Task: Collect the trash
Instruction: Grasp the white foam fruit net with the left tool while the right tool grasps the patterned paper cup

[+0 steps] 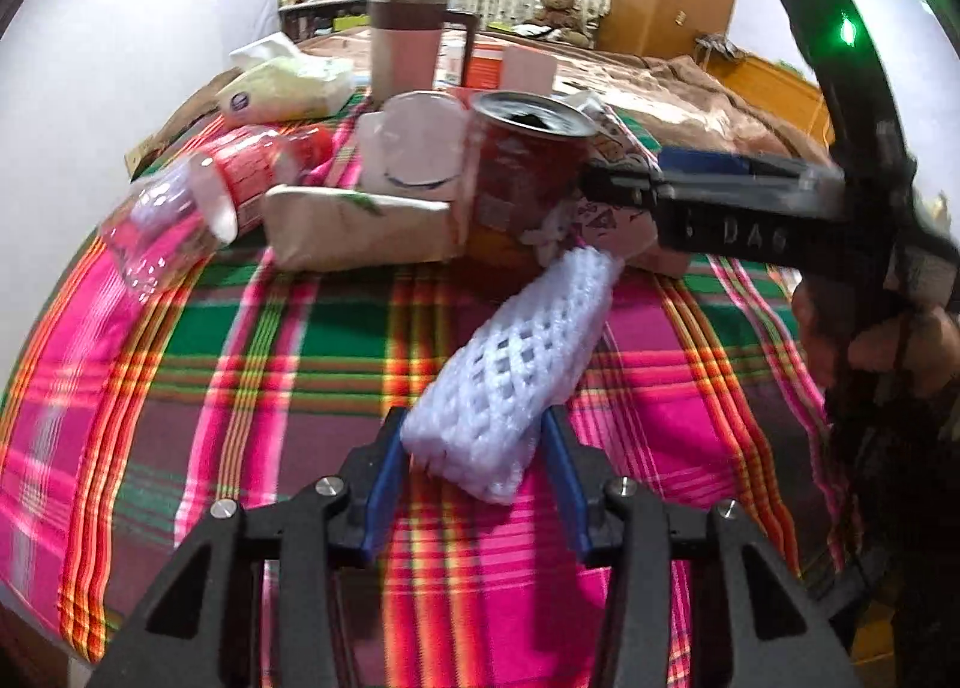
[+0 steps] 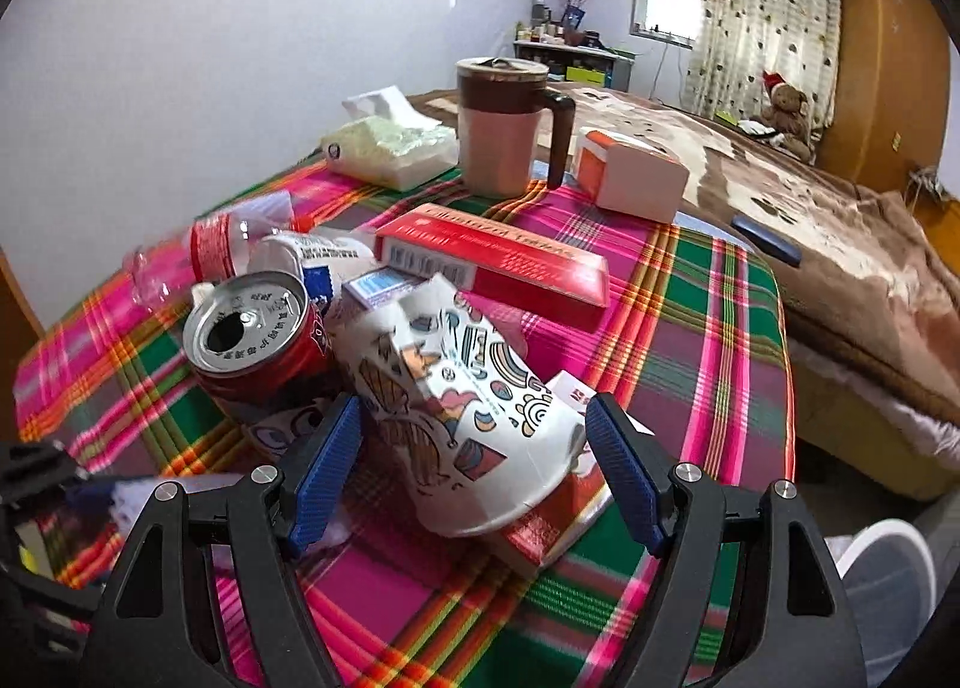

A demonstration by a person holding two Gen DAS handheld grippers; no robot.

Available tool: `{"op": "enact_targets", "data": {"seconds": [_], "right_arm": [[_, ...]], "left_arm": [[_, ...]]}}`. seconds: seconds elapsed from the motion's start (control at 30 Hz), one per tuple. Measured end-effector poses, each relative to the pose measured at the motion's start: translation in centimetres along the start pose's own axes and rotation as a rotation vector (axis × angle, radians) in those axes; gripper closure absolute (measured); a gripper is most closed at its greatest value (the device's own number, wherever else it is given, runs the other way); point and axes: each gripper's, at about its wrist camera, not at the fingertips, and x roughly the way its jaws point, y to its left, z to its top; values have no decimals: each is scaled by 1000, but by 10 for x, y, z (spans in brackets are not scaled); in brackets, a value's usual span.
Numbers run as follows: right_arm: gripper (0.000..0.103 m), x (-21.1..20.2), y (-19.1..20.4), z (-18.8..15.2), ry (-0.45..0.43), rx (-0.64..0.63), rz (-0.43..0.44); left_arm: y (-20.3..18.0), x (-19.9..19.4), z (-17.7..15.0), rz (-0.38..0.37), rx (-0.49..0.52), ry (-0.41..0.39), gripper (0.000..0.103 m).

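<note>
My left gripper holds a white foam fruit net between its blue pads, lifted above the plaid tablecloth. My right gripper is open, its pads on either side of a crushed paper cup with cartoon prints, not touching it. A red soda can stands just left of the cup; it also shows in the left wrist view. A crushed clear plastic bottle with a red label lies at the left. The right gripper's body reaches in beside the can.
A red carton, a brown-lidded jug, a tissue pack and a white-orange box stand further back. A folded tissue packet lies by the can. A bed with a brown blanket borders the table's right.
</note>
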Motion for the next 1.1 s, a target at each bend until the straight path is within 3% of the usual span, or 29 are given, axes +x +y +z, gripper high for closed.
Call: {"op": "enact_targets", "data": {"seconds": [0.13, 0.27, 0.4, 0.6, 0.8, 1.03, 1.1], "right_arm": [[25, 4, 5, 2, 15, -51, -33], [25, 9, 5, 8, 22, -77, -55], [26, 8, 2, 12, 15, -63, -37], [48, 4, -2, 17, -34, -43, -15], [56, 5, -4, 23, -51, -20, 18], [58, 4, -13, 20, -71, 22, 37], [58, 2, -15, 19, -77, 37, 44]], "left_arm": [[11, -3, 5, 5, -37, -15, 55], [7, -5, 11, -2, 19, -42, 39], [1, -1, 18, 28, 91, -43, 36], [-3, 4, 29, 17, 186, -30, 35], [-8, 15, 35, -30, 225, 1, 35], [-7, 16, 34, -46, 198, -1, 65], [-6, 13, 35, -63, 175, -13, 65]]}}
